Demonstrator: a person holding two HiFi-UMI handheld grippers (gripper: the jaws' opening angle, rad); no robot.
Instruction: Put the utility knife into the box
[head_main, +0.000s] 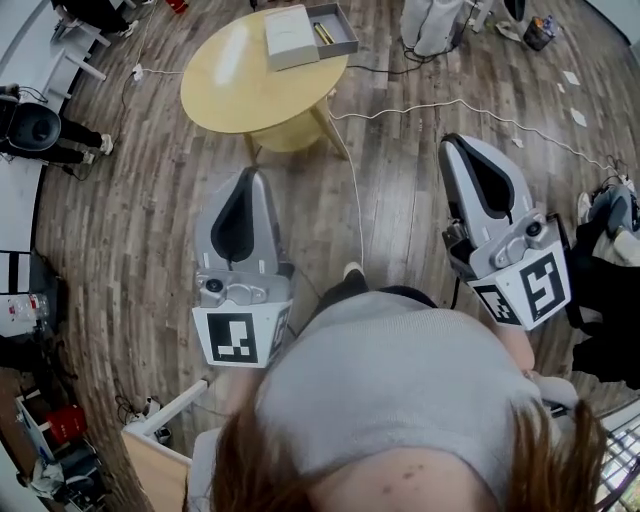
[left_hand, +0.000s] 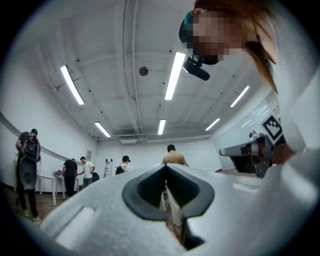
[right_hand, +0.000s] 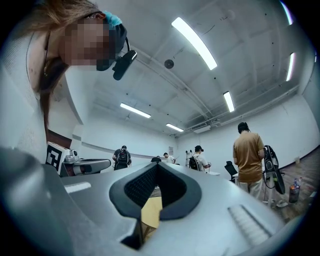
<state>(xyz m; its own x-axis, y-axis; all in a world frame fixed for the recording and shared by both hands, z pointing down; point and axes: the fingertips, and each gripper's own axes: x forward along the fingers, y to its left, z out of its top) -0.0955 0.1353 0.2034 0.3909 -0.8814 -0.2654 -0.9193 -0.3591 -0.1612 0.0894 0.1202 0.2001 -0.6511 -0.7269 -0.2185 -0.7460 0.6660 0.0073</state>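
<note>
Since left tool (head_main: 249, 175) and right tool (head_main: 455, 143) both clenched on nothing, I judge slim yellow utility knife (head_main: 322, 32) lying inside open grey box (head_main: 350, 44) on round yellow wooden counter (head_main: 230, 85), well ahead of tools; close in, verify seating first.

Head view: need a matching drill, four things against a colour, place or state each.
Things:
1. table
2. box
3. cable
4. right tool

Descriptions:
A. shut, nothing between its jaws
B. round, yellow top
C. white, lying on the wooden floor
D. grey, on the far part of the tabletop

Pairs: 1-B, 2-D, 3-C, 4-A
</note>
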